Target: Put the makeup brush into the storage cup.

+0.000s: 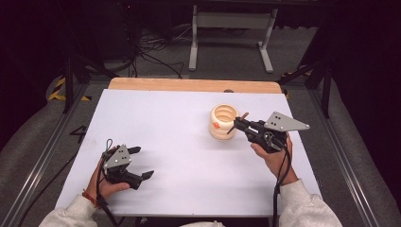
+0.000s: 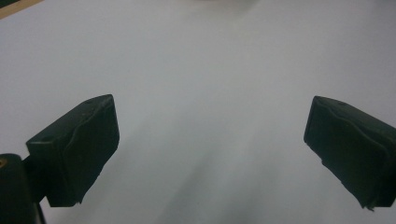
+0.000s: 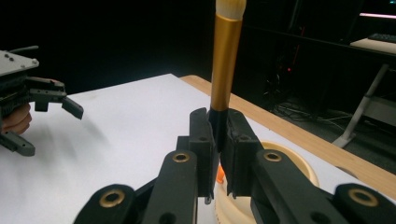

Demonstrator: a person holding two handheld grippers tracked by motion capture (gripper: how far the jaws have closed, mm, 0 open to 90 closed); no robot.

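My right gripper (image 3: 218, 140), clenched on a gold-handled brush (image 3: 225, 65) plain in its own view, centre frame; left gripper (image 1: 141, 162) released, lower left.

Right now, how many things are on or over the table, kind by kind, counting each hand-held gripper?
Hand-held grippers: 2, the left hand-held gripper open, the right hand-held gripper shut on the brush.
Brushes: 1, the makeup brush with a gold ferrule.
Holders: 1, the cream ribbed holder on the white table.
Total: 4.
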